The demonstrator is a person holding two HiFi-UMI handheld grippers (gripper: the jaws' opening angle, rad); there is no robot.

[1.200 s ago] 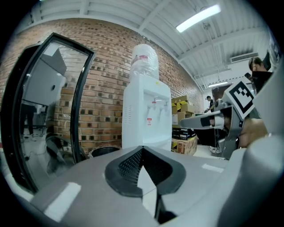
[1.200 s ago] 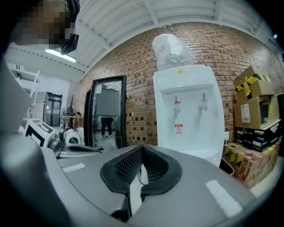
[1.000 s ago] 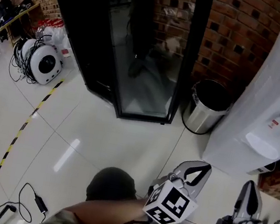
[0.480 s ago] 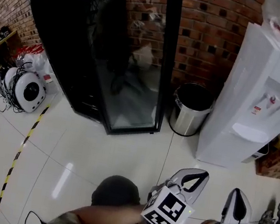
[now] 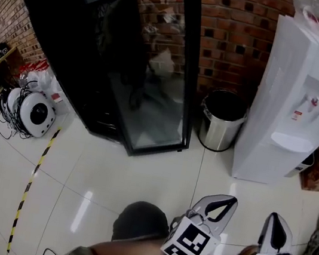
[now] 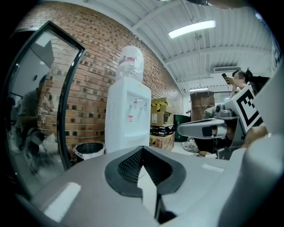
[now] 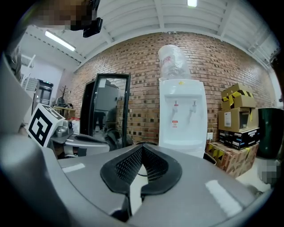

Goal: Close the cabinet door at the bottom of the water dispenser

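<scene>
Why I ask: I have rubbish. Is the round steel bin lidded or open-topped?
Open-topped: the round steel bin shows its dark inside from above.

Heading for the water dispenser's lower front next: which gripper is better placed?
Likely right. The right gripper is nearer the water dispenser, and its own view shows it nearly straight ahead of the jaws. The left gripper is farther off. Both are shut and empty.
</scene>
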